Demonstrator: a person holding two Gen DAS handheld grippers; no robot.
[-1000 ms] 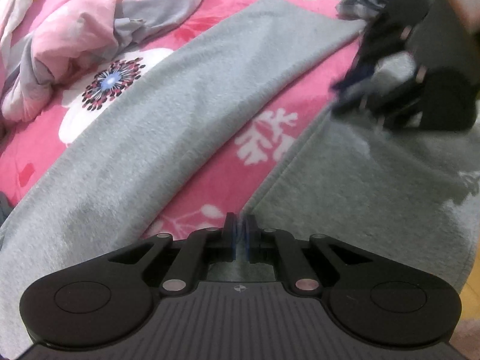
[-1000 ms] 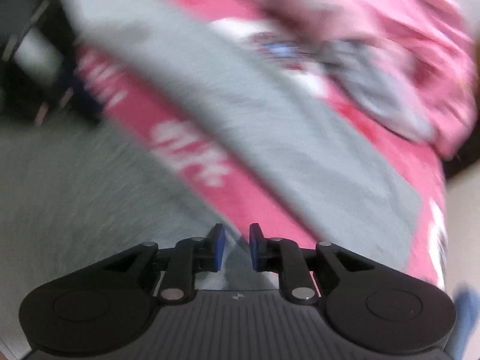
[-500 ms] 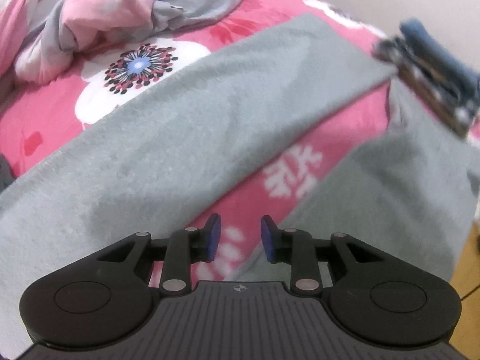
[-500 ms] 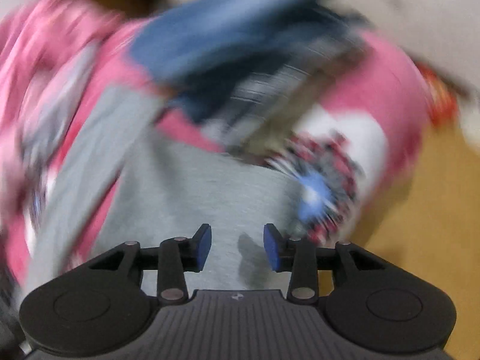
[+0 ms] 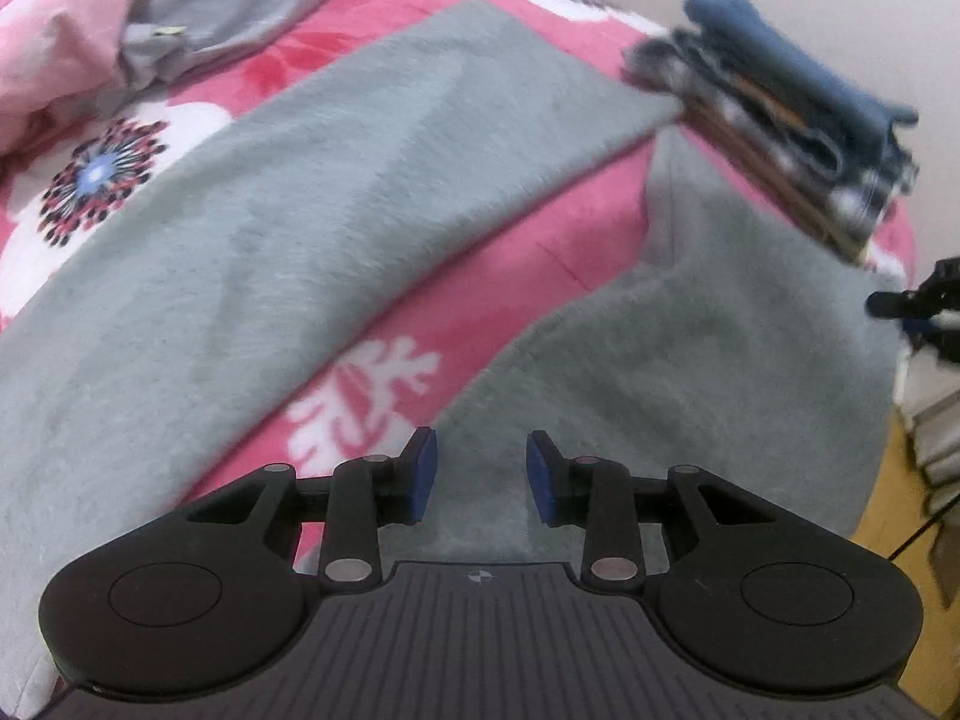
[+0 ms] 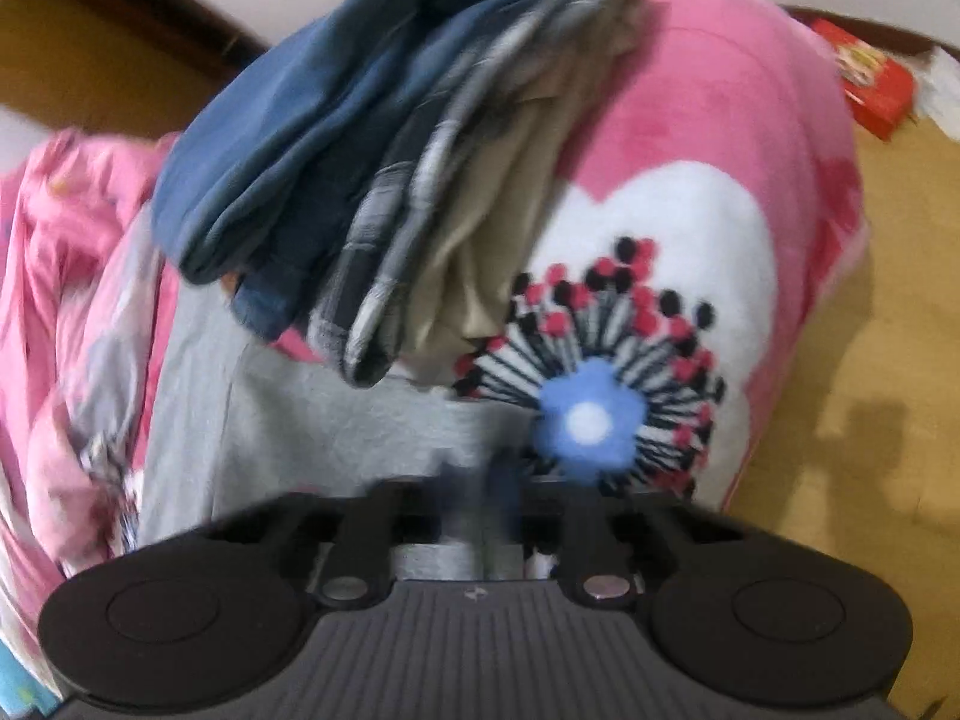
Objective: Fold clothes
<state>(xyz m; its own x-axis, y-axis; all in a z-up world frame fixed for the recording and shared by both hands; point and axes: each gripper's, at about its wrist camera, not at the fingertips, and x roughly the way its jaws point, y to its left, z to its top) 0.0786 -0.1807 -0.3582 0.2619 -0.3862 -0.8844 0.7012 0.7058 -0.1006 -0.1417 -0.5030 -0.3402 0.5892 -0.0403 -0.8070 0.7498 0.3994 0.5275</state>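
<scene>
Left gripper [image 5: 480, 471]: jaws apart, over hem. Right gripper [image 6: 480, 495]: blurred, closure untellable. Grey trousers [image 5: 288, 240]: spread flat, legs splayed, on pink floral blanket [image 5: 528, 246]; soft, light, limp; best pinched at hems or waistband. Beyond: folded stack [image 5: 780, 114].

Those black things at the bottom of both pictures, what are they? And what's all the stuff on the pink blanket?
They are grabbing tools that a person holds, one in each hand. Each tool carries a camera looking along its two blue-tipped fingers, so each picture is one tool's view. The left tool is open and holds nothing. The right tool is too blurry to tell. Spread on the pink flowered blanket are soft grey trousers, waiting to be folded. Behind them sits a stack of folded blue, checked and beige clothes, and a crumpled pink and grey cloth lies farther back.
</scene>
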